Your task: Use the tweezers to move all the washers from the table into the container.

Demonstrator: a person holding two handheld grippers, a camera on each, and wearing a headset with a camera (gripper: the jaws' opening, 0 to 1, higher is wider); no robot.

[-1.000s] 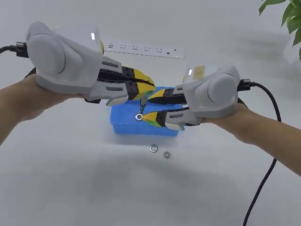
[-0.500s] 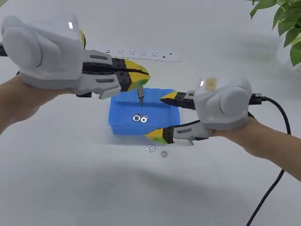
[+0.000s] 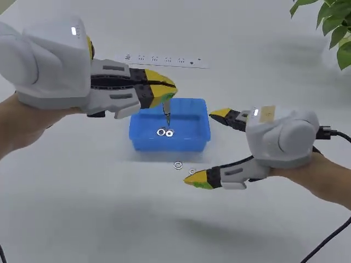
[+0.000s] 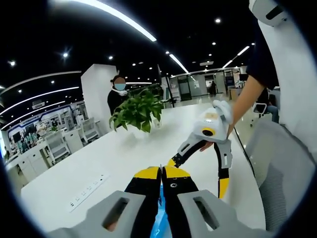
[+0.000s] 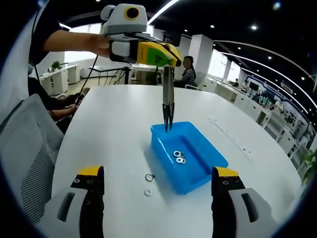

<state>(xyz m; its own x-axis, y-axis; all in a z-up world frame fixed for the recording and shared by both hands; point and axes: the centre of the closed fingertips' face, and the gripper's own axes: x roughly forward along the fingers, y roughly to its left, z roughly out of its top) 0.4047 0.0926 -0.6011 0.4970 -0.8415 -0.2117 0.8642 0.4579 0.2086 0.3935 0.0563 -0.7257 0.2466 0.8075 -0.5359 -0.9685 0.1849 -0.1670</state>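
Left gripper clamps slim tweezers above blue container; two silver washers inside; right gripper spread wide

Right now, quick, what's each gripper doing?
Left gripper: shut on the tweezers.
Right gripper: open, holding nothing.

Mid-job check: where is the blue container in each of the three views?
Head view: container at centre, below the tweezers held by the left gripper.
Left gripper view: container is a blue sliver at the bottom, between the tongs.
Right gripper view: container just right of centre, two washers inside.
Shared landmark: the power strip on the table beyond the container.
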